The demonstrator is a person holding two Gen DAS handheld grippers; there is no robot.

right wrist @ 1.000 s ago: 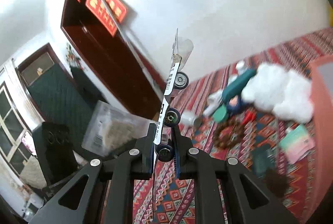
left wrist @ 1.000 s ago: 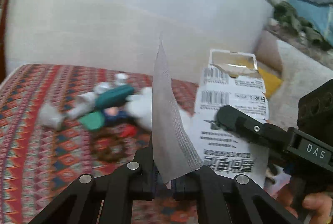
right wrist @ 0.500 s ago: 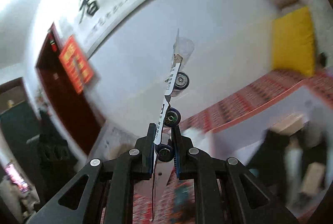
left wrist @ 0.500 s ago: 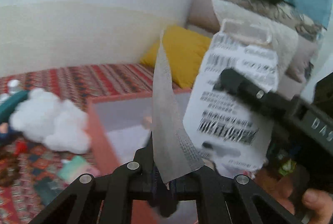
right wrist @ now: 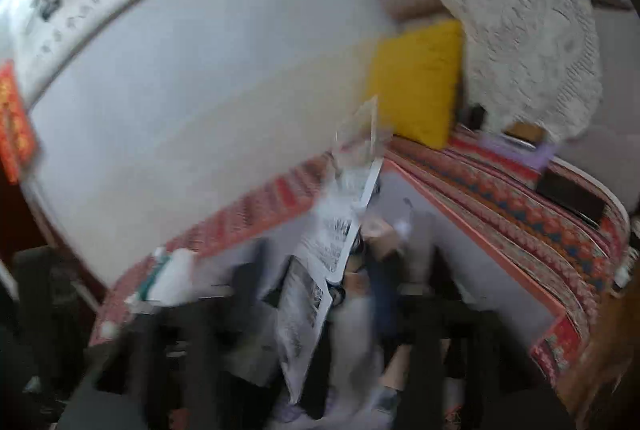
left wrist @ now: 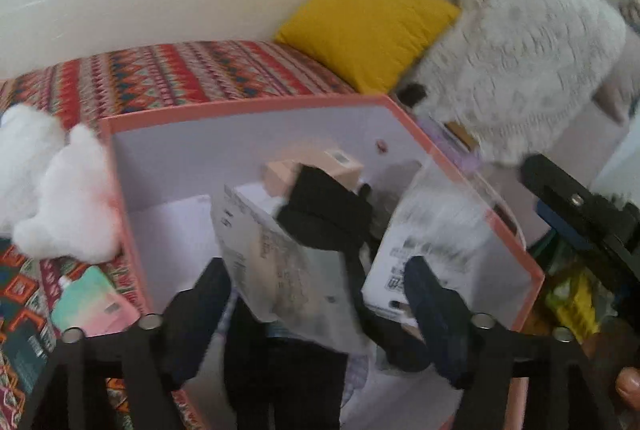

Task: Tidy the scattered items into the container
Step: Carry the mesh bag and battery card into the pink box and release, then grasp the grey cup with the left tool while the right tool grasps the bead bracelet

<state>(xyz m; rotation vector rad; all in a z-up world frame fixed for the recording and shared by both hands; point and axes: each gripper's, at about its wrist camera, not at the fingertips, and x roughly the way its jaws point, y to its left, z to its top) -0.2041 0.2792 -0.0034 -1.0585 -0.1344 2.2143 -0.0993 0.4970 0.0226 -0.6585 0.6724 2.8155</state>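
— Where do the left gripper's (left wrist: pixel 320 294) jaws stand?

— Apart, having just been opening. The clear plastic bag with a white printed label (left wrist: pixel 280 262) hangs loose between them, over the salmon-pink open cardboard box (left wrist: pixel 248 106). Left of the fingers lies a white fluffy plush (left wrist: pixel 60 198).

— And the right gripper (right wrist: pixel 320 294)?

— Also spread, just opened. The white barcode-printed flat packet (right wrist: pixel 324 254) sits between its blurred fingers, above the same box; whether they touch it cannot be told. A yellow cushion (right wrist: pixel 416 82) lies beyond.
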